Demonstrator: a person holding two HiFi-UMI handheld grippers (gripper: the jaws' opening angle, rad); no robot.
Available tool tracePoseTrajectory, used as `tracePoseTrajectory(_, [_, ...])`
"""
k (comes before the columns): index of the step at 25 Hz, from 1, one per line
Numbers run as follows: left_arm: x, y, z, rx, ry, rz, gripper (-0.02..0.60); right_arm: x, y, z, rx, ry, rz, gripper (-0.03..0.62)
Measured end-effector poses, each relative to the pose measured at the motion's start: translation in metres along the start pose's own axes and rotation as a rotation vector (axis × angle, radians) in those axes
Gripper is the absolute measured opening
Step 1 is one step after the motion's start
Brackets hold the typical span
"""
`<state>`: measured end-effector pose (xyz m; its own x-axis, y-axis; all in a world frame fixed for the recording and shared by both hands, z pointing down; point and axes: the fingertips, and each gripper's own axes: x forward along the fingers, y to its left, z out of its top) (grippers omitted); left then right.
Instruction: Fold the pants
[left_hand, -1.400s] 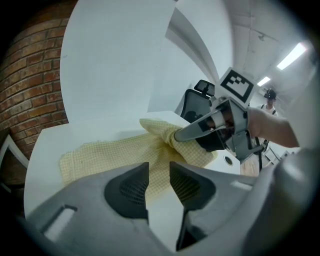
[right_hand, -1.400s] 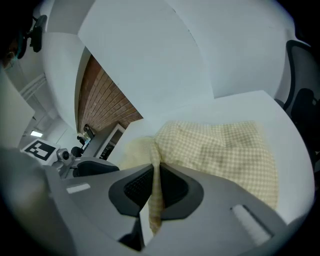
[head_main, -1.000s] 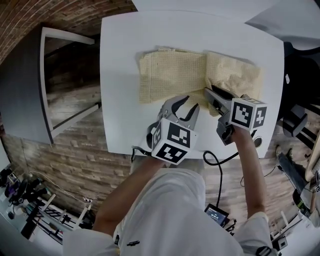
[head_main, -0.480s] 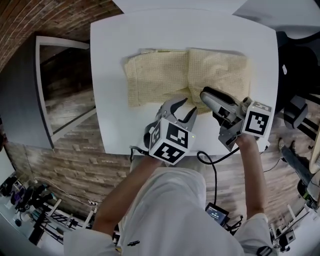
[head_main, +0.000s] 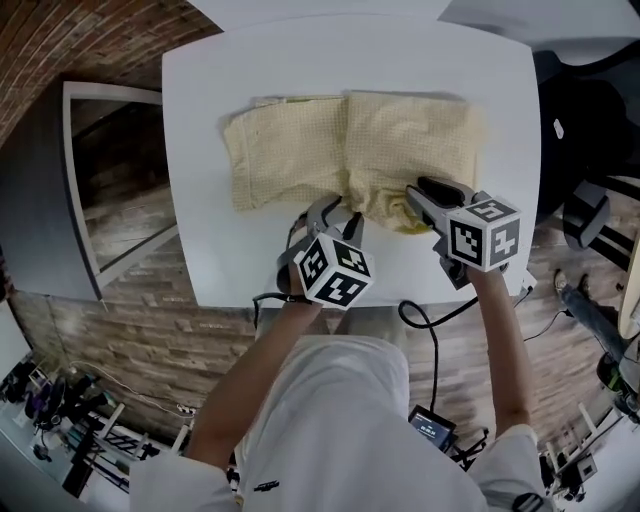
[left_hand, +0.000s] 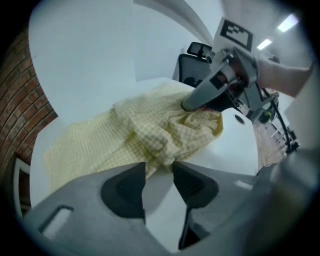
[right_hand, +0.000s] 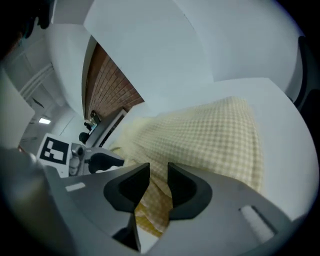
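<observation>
Pale yellow checked pants (head_main: 340, 150) lie across the white table (head_main: 210, 260), flat on the left and doubled over on the right, with a bunched lump at the front right. My left gripper (head_main: 333, 212) points steeply down at the pants' front edge. Its jaws are opening, and a tip of cloth (left_hand: 165, 152) sits just past the pads without being pinched. My right gripper (head_main: 420, 190) rests on the bunched lump (left_hand: 200, 125). Its jaws are closing with checked cloth (right_hand: 157, 195) showing in the narrow gap. The pads do not visibly press on it.
The table's front edge (head_main: 380, 300) runs just under both grippers, and a black cable (head_main: 430, 320) hangs off it. A grey metal frame (head_main: 110, 180) stands at the left over the brick-pattern floor. A black chair (head_main: 580, 110) stands at the right.
The left gripper has dropped to the pants' front edge and its jaws stand wider. The right gripper has slid sideways along the bunched cloth. The doubled right half now lies flatter.
</observation>
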<state>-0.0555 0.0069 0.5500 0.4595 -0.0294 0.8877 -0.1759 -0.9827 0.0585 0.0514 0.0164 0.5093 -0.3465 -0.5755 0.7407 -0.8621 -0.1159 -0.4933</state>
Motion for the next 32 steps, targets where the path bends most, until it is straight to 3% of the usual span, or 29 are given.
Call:
tracePoseTrajectory(5, [-0.021, 0.000, -0.006, -0.045, -0.003, 0.033, 0.181, 0.002, -0.004, -0.006, -0.004, 0.004, 0.005, 0.123])
tracePoseTrajectory(10, [-0.047, 0.000, 0.015, -0.115, -0.089, 0.018, 0.181, -0.020, 0.011, 0.012, 0.013, -0.087, 0.055, 0.110])
tracePoseTrajectory(15, [-0.052, -0.018, 0.052, -0.108, -0.154, 0.004, 0.181, -0.061, -0.009, 0.012, 0.031, -0.155, -0.003, 0.098])
tracePoseTrajectory(21, [-0.033, -0.035, 0.082, -0.099, -0.173, -0.006, 0.181, -0.088, -0.044, 0.007, 0.074, -0.180, -0.047, 0.097])
tracePoseTrajectory(26, [-0.023, -0.043, 0.105, -0.093, -0.187, 0.000, 0.181, -0.100, -0.076, 0.006, 0.190, -0.216, -0.041, 0.158])
tracePoseTrajectory(32, [0.002, -0.026, 0.096, -0.114, -0.117, 0.051, 0.181, -0.089, -0.103, 0.004, 0.394, -0.230, 0.095, 0.198])
